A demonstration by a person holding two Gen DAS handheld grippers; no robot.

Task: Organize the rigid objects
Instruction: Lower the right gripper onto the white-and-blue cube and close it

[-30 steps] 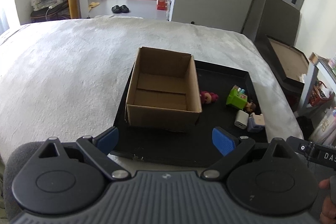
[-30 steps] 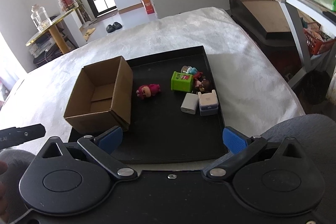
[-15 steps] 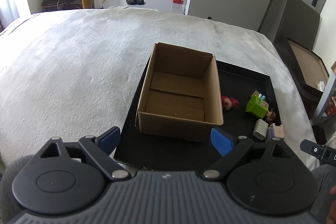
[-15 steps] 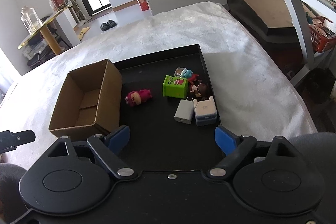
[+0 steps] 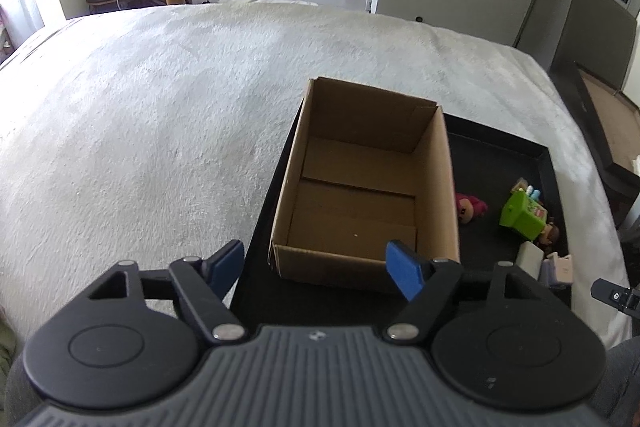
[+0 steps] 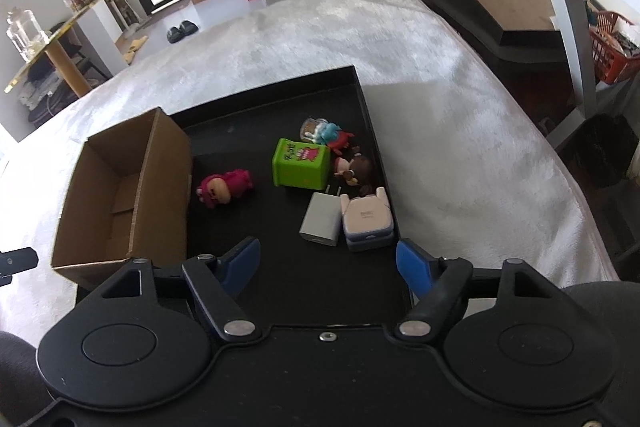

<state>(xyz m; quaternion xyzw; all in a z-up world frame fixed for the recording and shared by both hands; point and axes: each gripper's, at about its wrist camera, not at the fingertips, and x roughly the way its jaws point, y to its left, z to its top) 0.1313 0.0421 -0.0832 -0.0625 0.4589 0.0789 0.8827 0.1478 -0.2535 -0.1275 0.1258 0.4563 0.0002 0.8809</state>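
An empty cardboard box (image 5: 364,187) and small toys (image 6: 298,167) sit on a black tray (image 6: 288,283) on a white bed (image 5: 160,99). The left hand-held gripper (image 5: 316,263) and right hand-held gripper (image 6: 328,263) hover above the tray, jaws closing on nothing.

1. The green box (image 6: 301,163) bears printed characters and a red patch on top, too blurred to read.
2. The pale device (image 6: 368,219) at the box's five o'clock carries tiny, illegible print.

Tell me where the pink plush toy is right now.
In the right wrist view, the pink plush toy lies on the black tray, between the cardboard box on its left and the green box on its right.
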